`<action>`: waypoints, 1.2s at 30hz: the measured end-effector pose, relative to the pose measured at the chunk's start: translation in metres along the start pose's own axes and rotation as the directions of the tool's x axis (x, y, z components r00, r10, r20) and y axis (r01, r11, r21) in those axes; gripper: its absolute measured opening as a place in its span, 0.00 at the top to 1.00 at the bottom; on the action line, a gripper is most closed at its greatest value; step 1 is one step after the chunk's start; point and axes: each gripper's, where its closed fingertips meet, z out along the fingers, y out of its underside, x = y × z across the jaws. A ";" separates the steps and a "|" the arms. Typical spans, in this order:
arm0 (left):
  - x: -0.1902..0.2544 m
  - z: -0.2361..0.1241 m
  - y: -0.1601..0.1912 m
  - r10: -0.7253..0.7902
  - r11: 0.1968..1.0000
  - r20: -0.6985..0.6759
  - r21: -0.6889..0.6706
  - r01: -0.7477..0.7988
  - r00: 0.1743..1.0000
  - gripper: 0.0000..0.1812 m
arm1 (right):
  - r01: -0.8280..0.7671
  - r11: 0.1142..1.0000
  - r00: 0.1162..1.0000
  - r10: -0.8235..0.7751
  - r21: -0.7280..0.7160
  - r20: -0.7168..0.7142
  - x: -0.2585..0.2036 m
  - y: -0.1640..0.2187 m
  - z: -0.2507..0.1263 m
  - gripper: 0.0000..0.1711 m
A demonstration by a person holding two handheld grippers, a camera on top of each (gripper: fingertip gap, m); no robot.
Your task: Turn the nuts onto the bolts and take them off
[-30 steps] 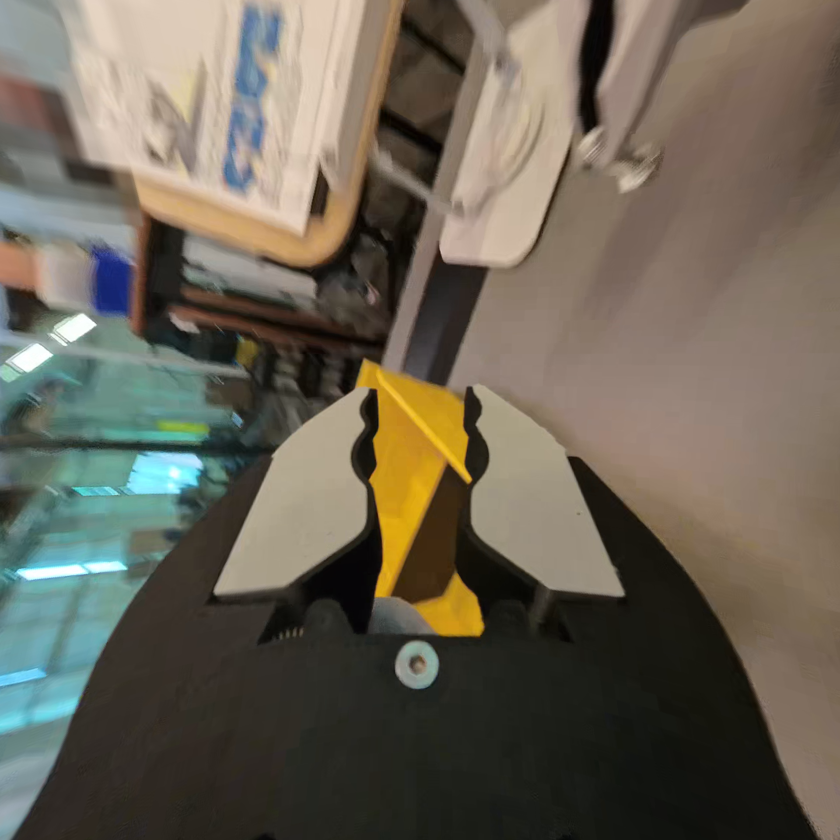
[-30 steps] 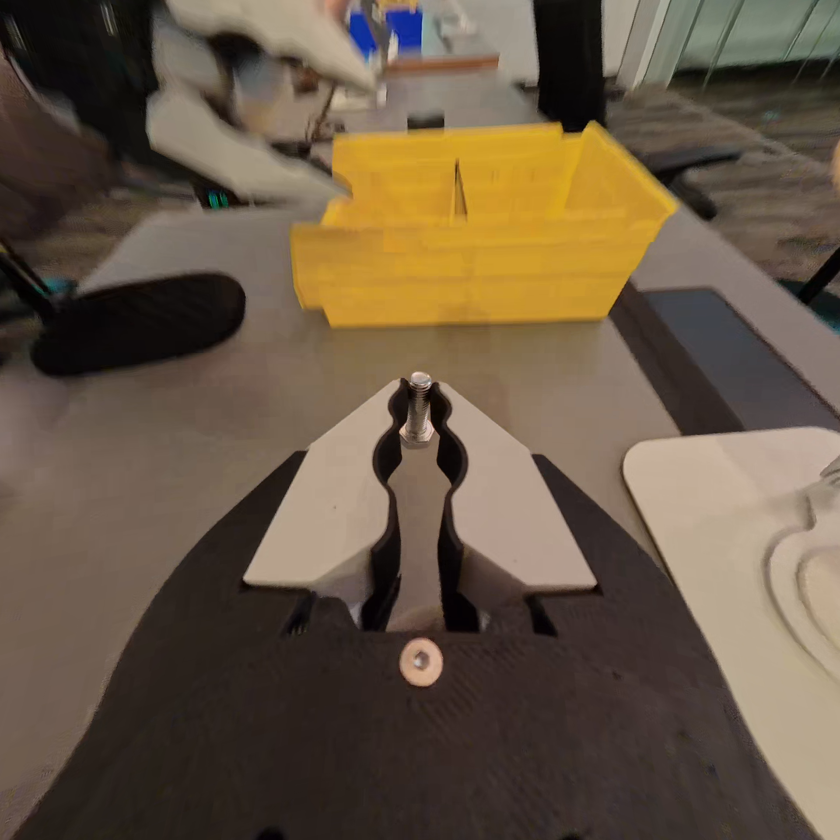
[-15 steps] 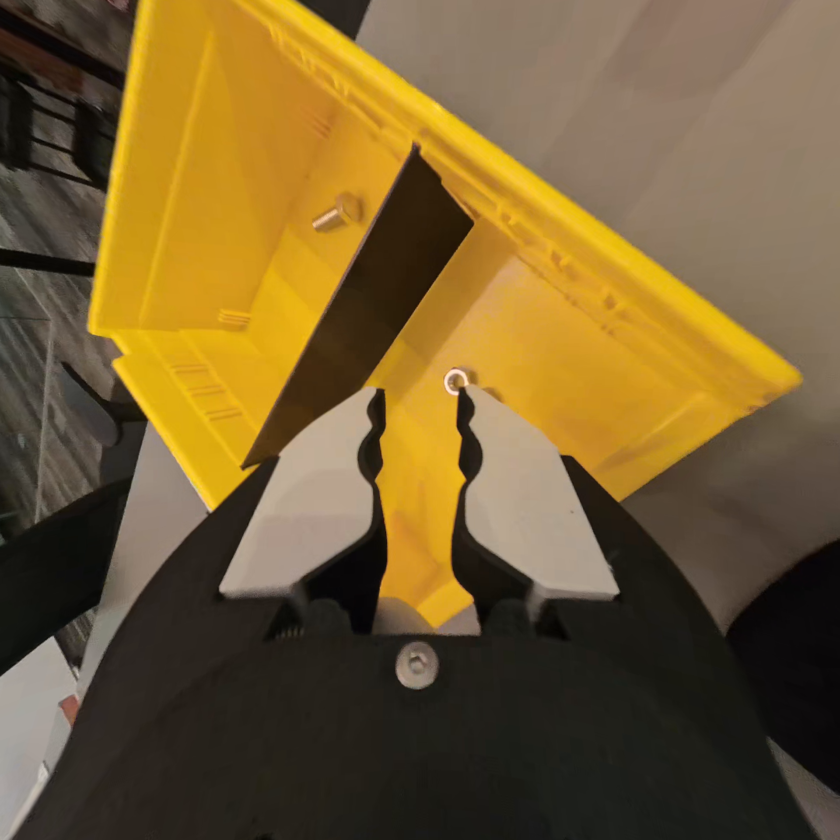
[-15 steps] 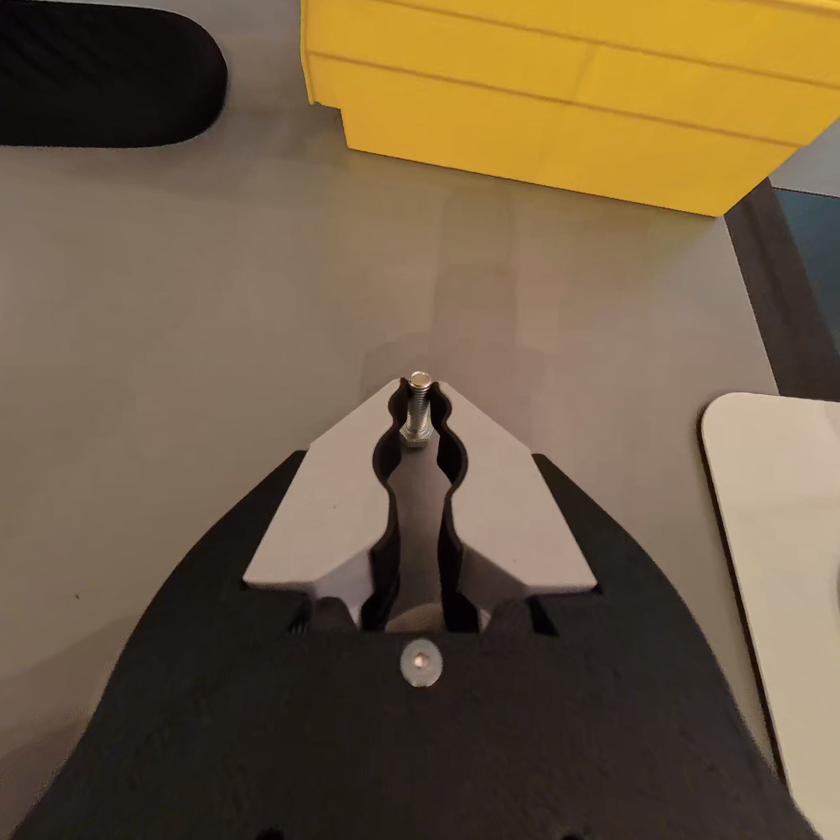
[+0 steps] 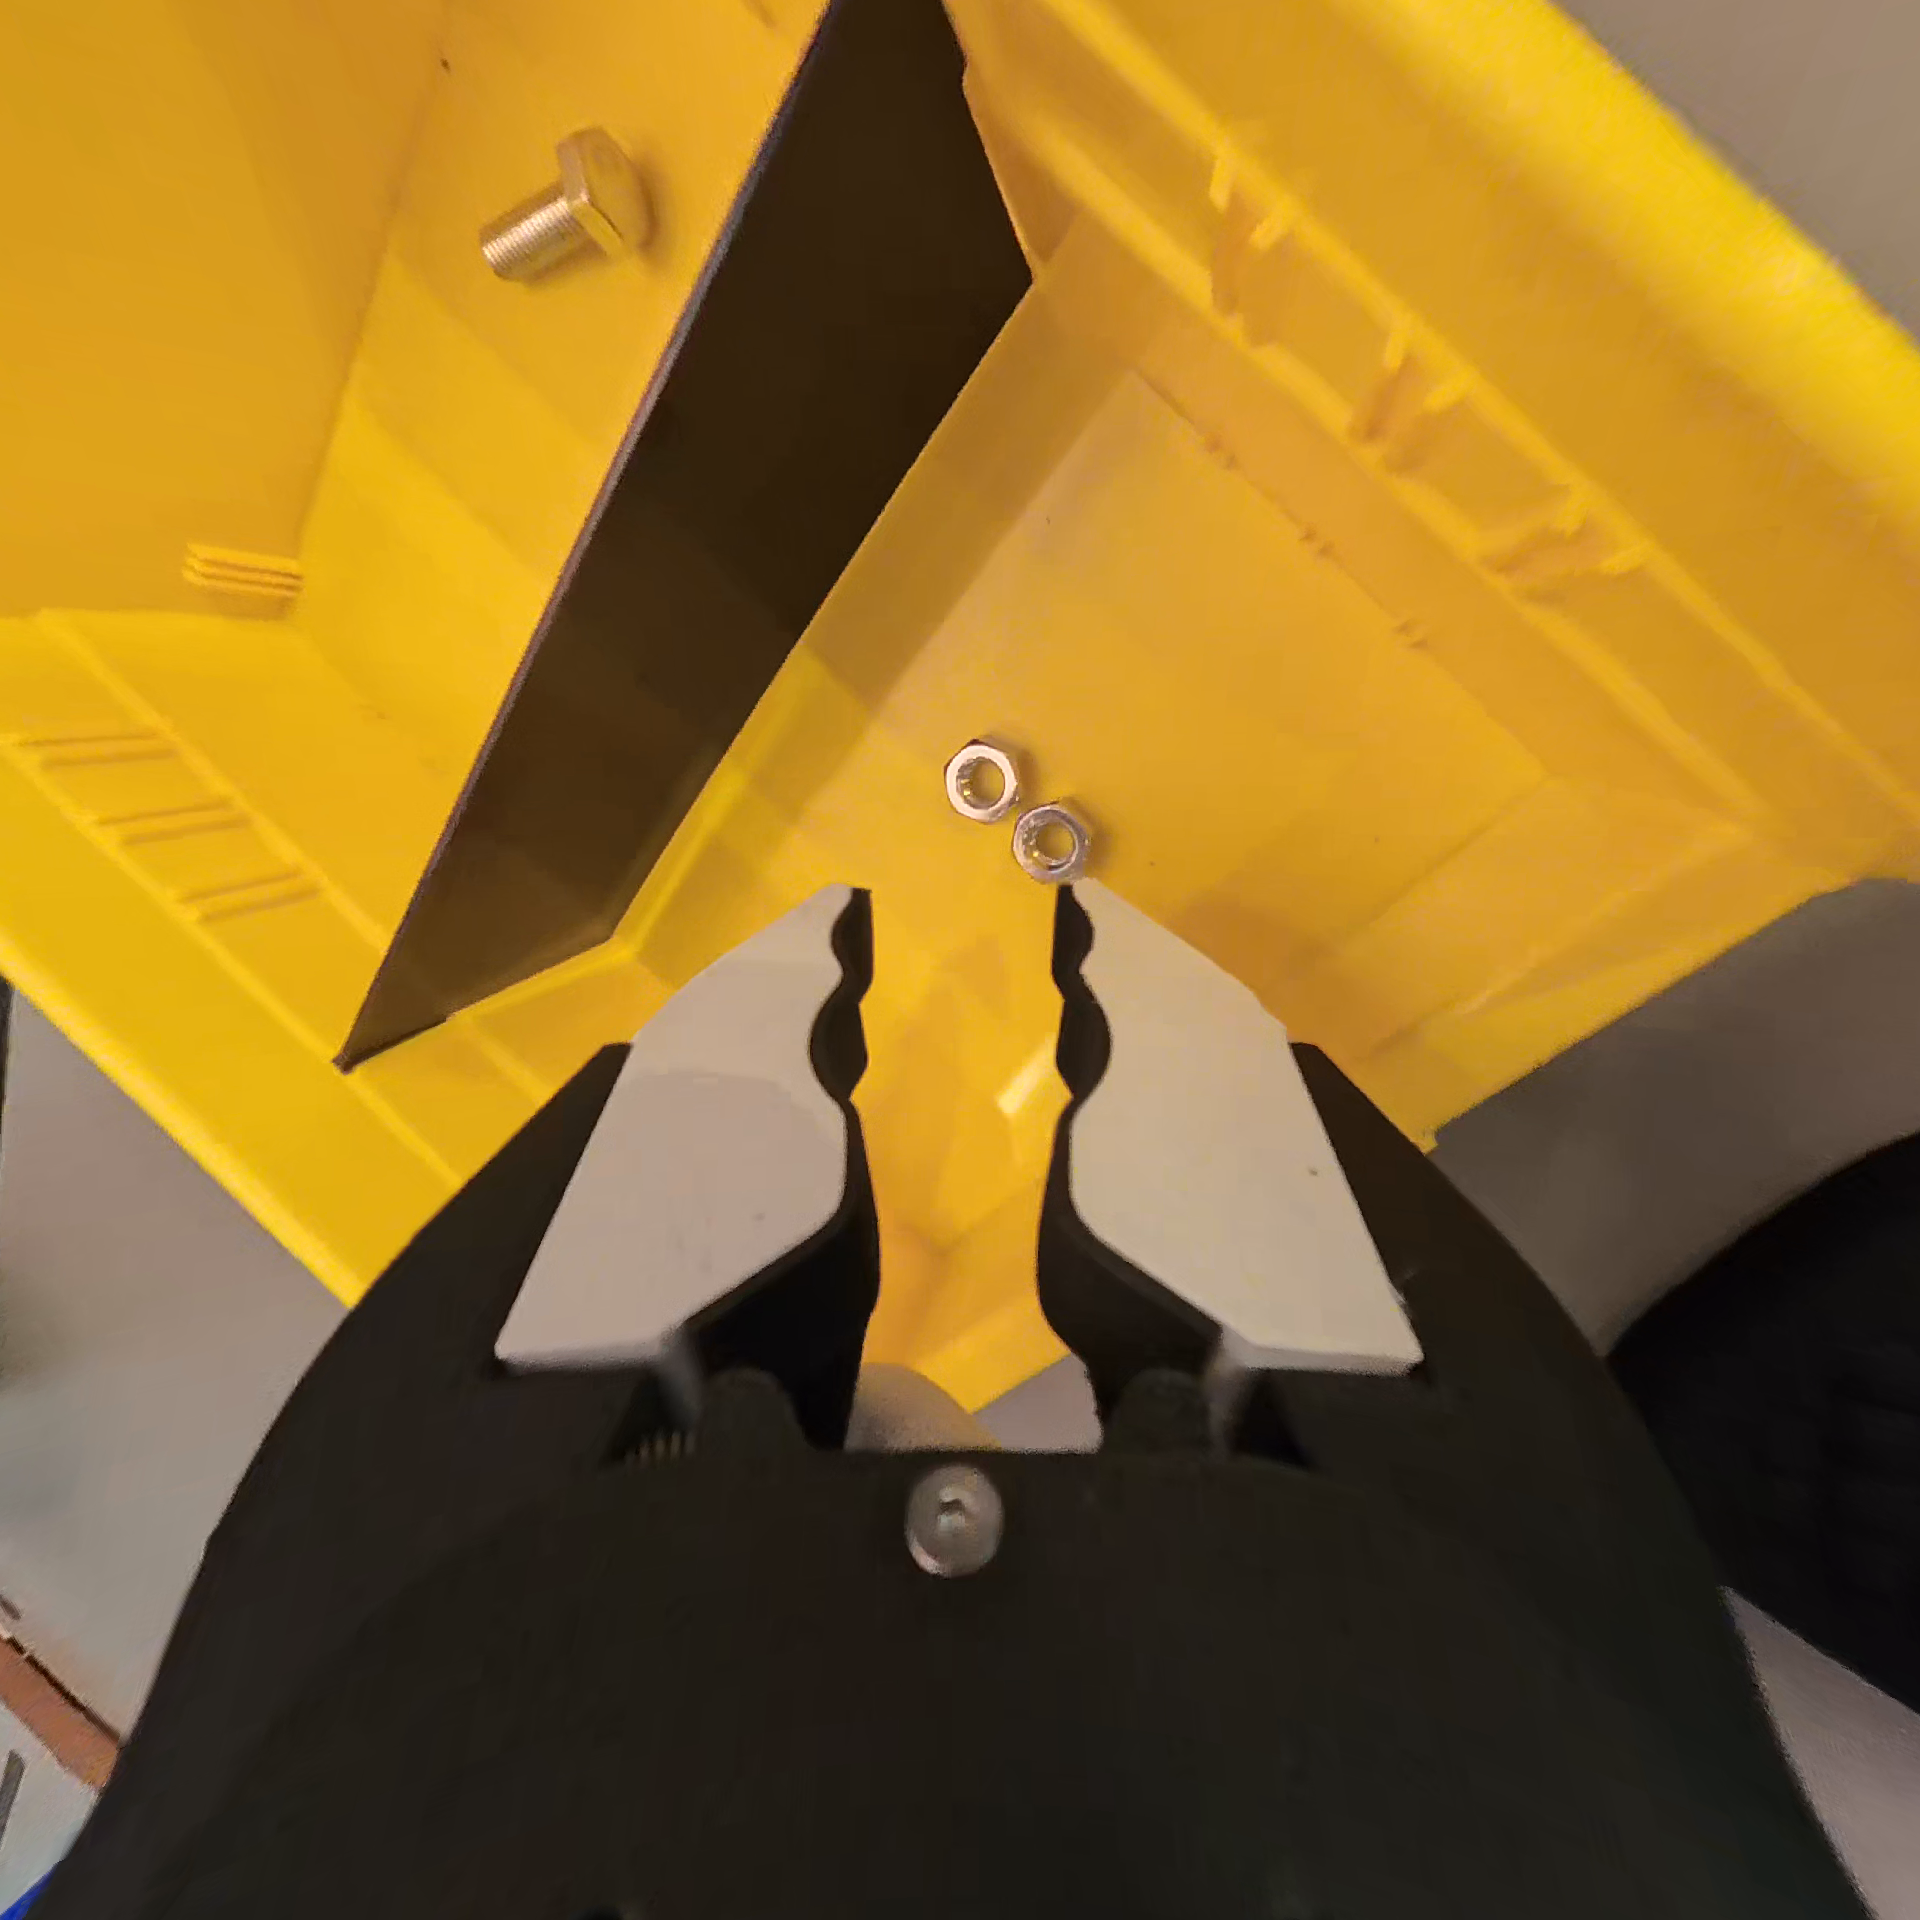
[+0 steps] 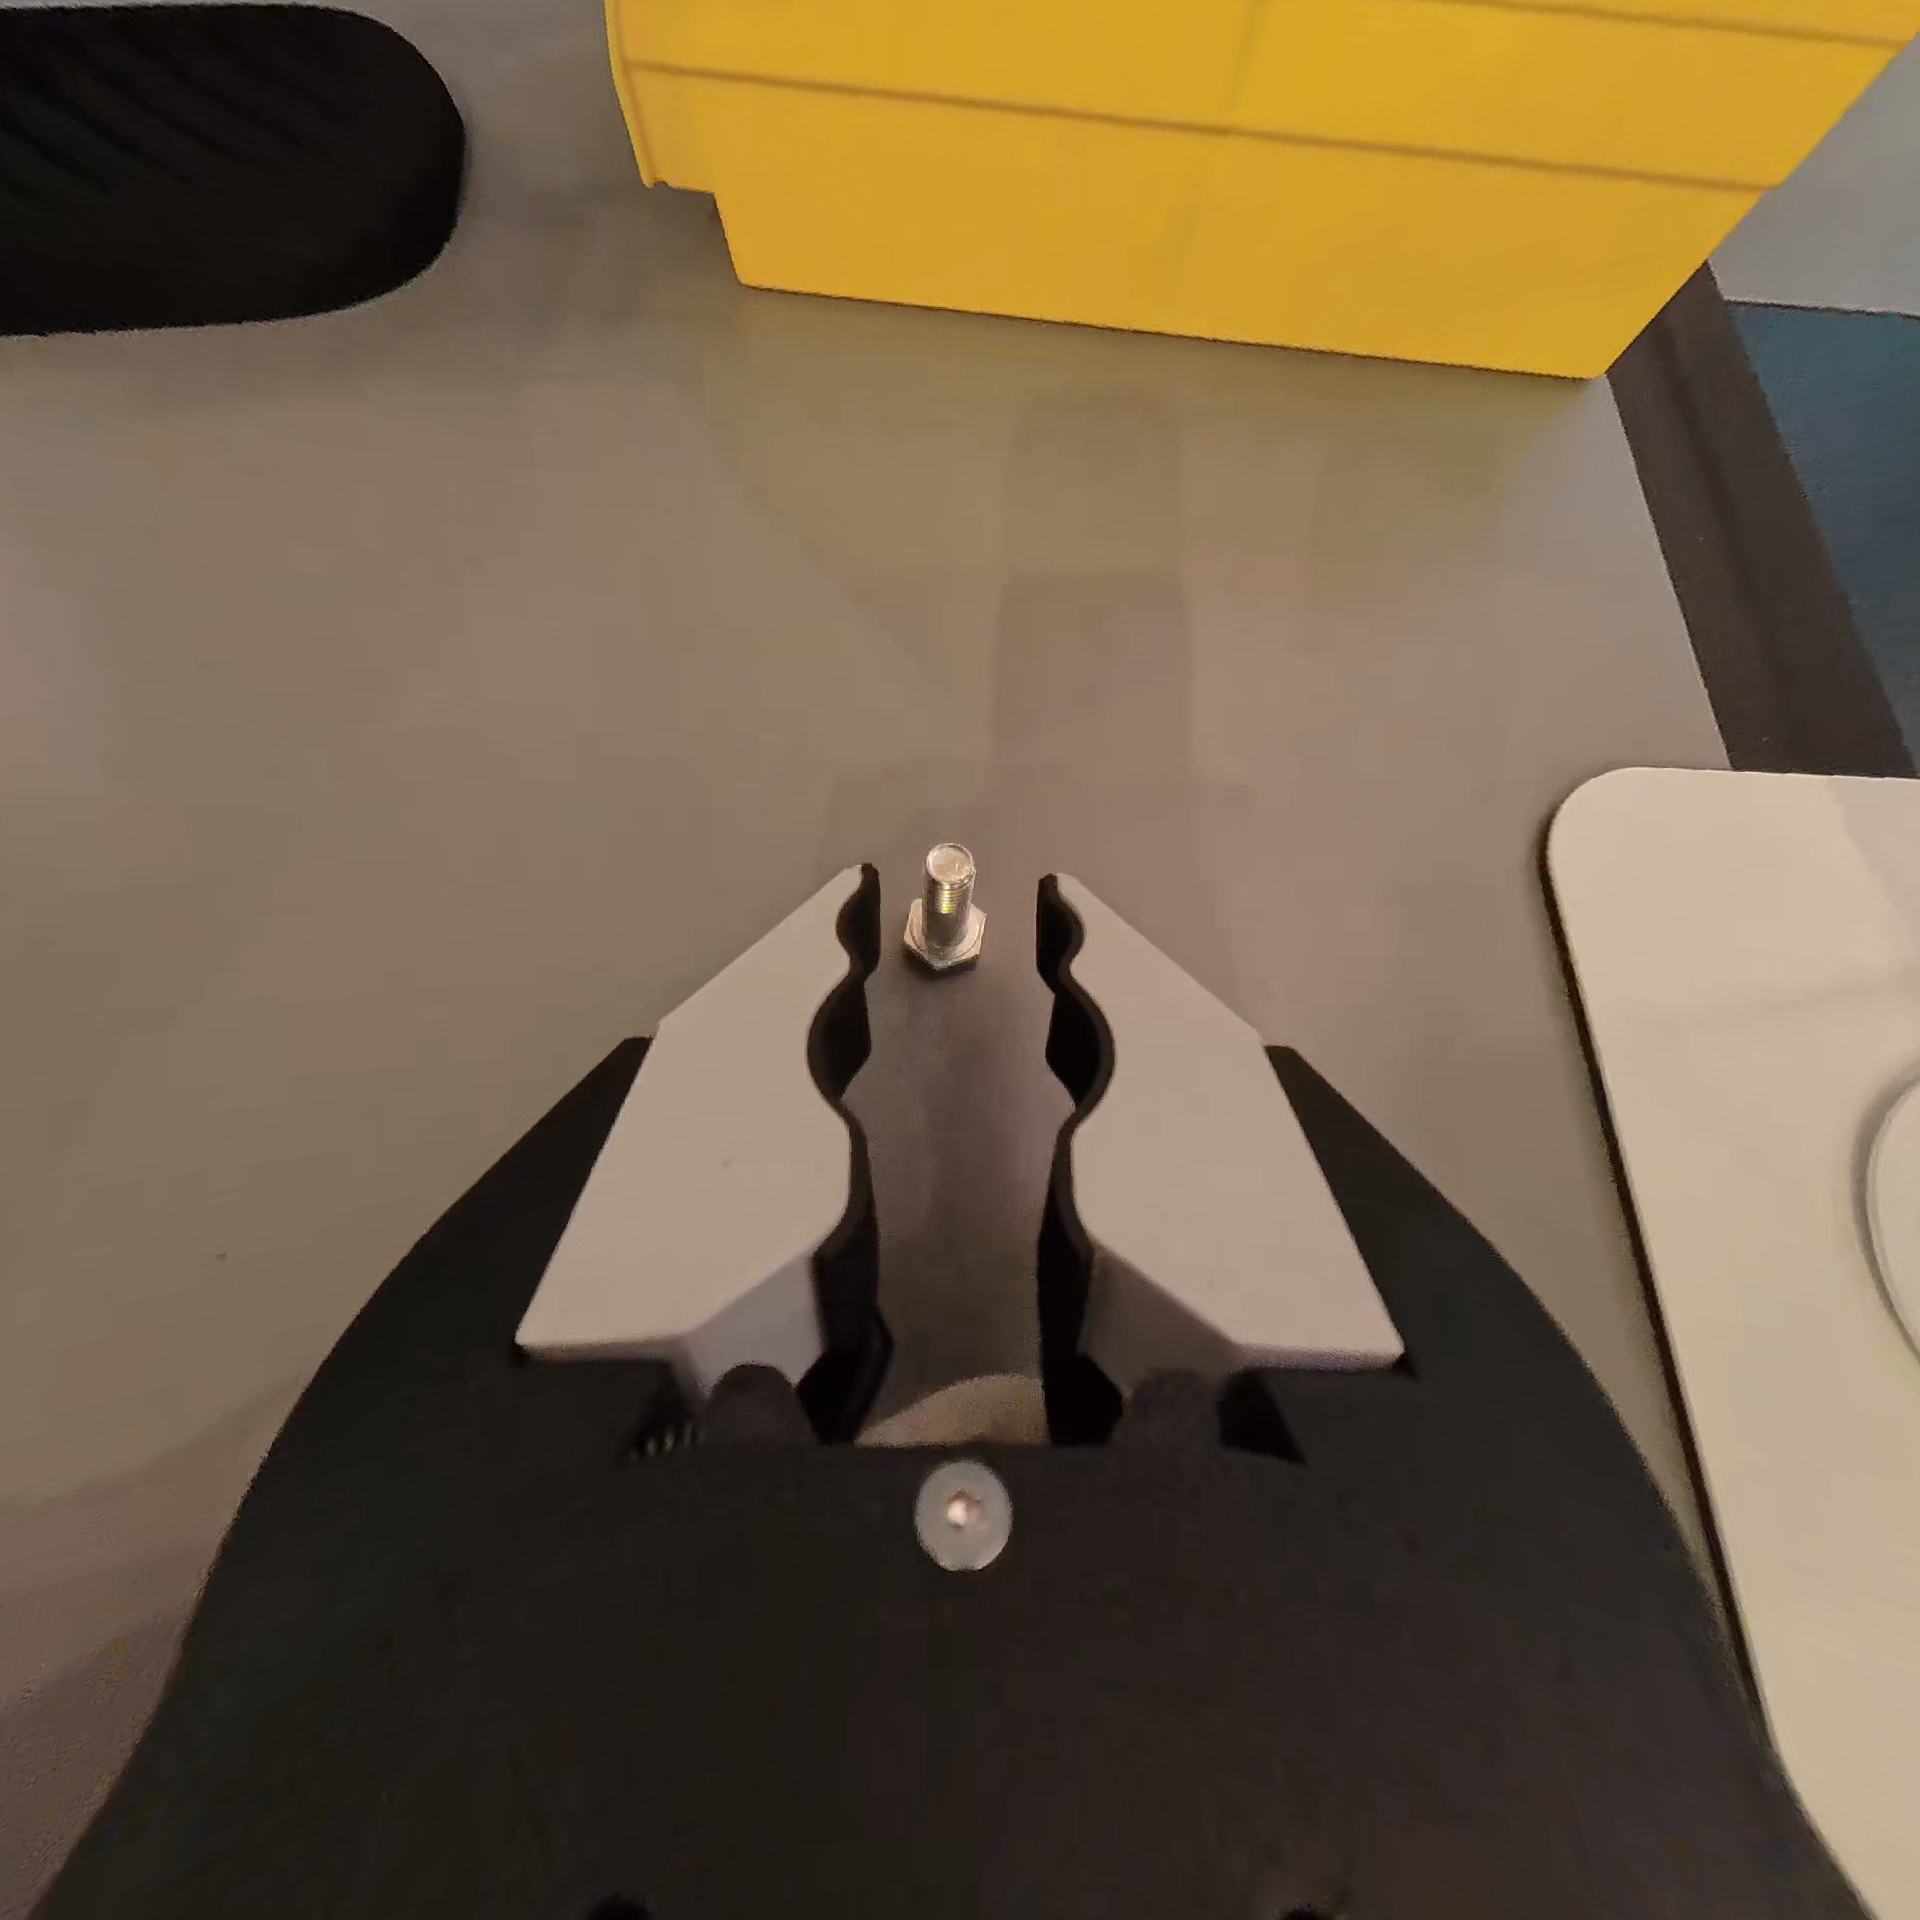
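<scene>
In the left wrist view my left gripper is open and empty, reaching into the right compartment of a yellow bin. Two small silver nuts lie on the bin floor just beyond the fingertips; the nearer one is at the right fingertip. A brass bolt lies in the other compartment, behind a dark divider. In the right wrist view my right gripper is open. A silver bolt stands head-down on the grey table between the fingertips, with gaps on both sides.
The yellow bin stands at the far side of the table in the right wrist view. A black oval pad lies at the far left. A white board lies at the right, beside a dark strip.
My right gripper opened and let go of the silver bolt, which now stands on the table. My left gripper swung over the bin and moved down toward the two nuts.
</scene>
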 end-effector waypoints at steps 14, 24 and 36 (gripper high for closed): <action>0.021 0.033 0.011 -0.044 0.970 -0.162 -0.243 0.003 0.986 0.85 | -0.005 0.999 0.998 0.008 0.042 -0.059 0.015 -0.003 -0.022 0.86; 0.016 0.037 0.009 -0.081 0.972 -0.158 -0.230 0.043 0.984 0.92 | -0.011 0.998 0.997 0.016 0.064 -0.076 0.019 -0.006 -0.028 0.87; -0.018 -0.009 -0.010 -0.140 0.987 0.105 0.094 0.131 0.985 0.92 | -0.011 0.984 0.994 0.030 0.176 -0.108 0.022 -0.036 -0.050 0.81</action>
